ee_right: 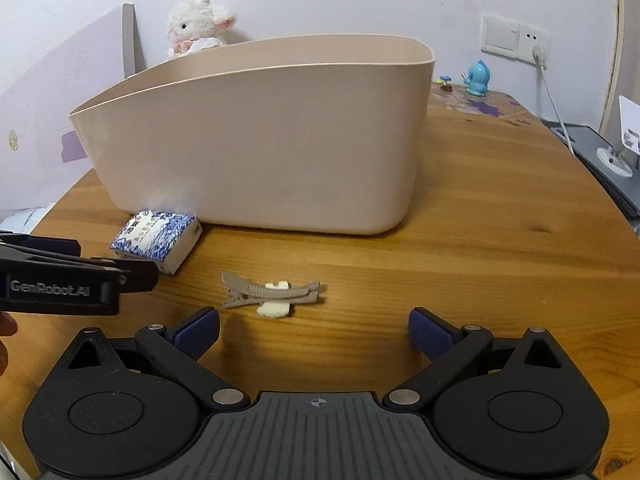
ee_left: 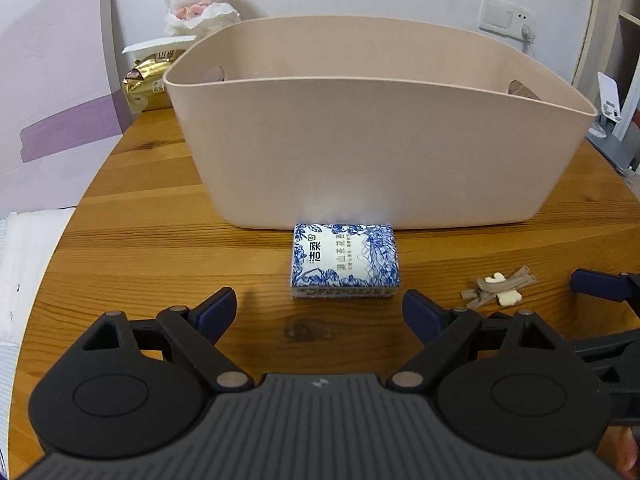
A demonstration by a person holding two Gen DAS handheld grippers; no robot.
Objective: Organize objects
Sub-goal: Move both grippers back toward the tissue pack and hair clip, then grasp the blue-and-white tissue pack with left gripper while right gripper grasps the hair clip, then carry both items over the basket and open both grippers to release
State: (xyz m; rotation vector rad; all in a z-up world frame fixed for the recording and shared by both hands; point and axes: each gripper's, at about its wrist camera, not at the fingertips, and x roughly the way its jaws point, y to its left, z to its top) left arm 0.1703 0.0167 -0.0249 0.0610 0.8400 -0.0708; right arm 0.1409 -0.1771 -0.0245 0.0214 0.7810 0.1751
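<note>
Blue-tipped left gripper (ee_left: 319,307) and right gripper (ee_right: 314,330) hover level, fingers apart.

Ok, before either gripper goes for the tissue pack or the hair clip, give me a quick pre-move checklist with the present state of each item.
1. Left gripper open and empty: ok.
2. Right gripper open and empty: ok.
3. Tissue pack lined up between the left fingers, lying flat on the table close against the bin: ok.
4. Hair clip ahead of the right gripper, slightly left of centre, free of other things: ok.
5. Bin upright with an open top: ok.
6. Room on the bin floor: cannot tell, the near wall hides the inside.
</note>
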